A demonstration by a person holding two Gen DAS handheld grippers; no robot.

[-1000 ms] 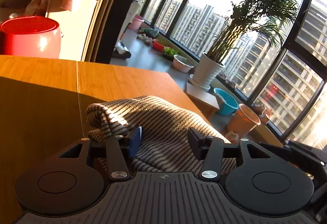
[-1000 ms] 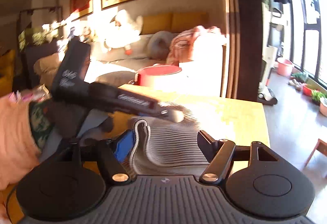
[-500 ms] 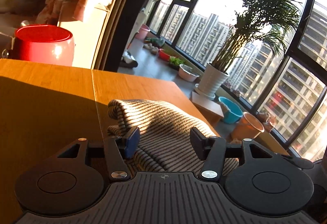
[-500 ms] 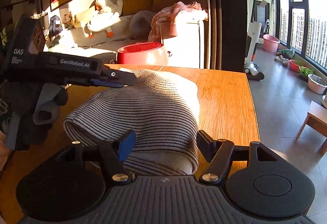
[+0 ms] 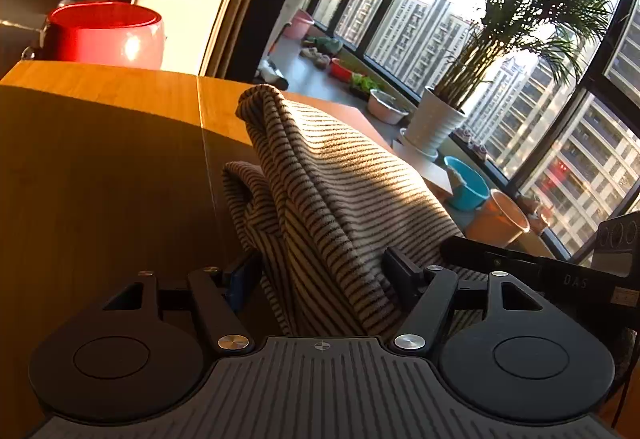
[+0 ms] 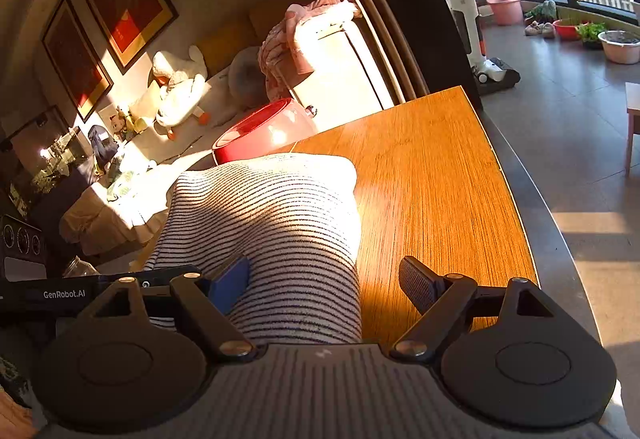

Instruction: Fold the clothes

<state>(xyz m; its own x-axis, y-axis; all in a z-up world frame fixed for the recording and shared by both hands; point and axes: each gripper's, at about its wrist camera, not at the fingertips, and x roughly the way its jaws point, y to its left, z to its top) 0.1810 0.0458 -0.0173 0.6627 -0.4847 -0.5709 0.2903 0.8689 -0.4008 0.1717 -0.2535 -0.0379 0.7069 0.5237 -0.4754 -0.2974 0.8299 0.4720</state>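
Striped knit cloth, a folded garment (image 5: 344, 207) banded in cream and dark lines, lay bunched on a wooden table (image 5: 104, 159) lit by low sun. Seen from the left wrist, a red tub (image 5: 106, 35) stood beyond the table's far left corner, and a seam in the wood ran from the far edge toward the camera, just left of the cloth. The garment sat toward the table's right edge, one fold peaking upward near the far edge and a looser fold drooping on its left side. The left gripper (image 5: 320, 275) straddled the near end of the garment with its jaws opening; cloth filled the gap, the right finger lay against it, the blue-padded left finger stood just clear, and no firm clamp was visible. To the right, past the table's edge, a potted palm (image 5: 436, 119) stood by tall windows, and the dark body of the other tool showed at the frame's right edge.

Seen from the right wrist, the same tub (image 6: 260, 131) stood behind the garment (image 6: 272, 223) at the table's (image 6: 432, 191) far edge. The right gripper (image 6: 324, 285) had its jaws opening: the blue-padded left finger rested on the cloth, while the right finger stood over bare wood, apart from the garment. Bare tabletop ran from the cloth to the right edge.
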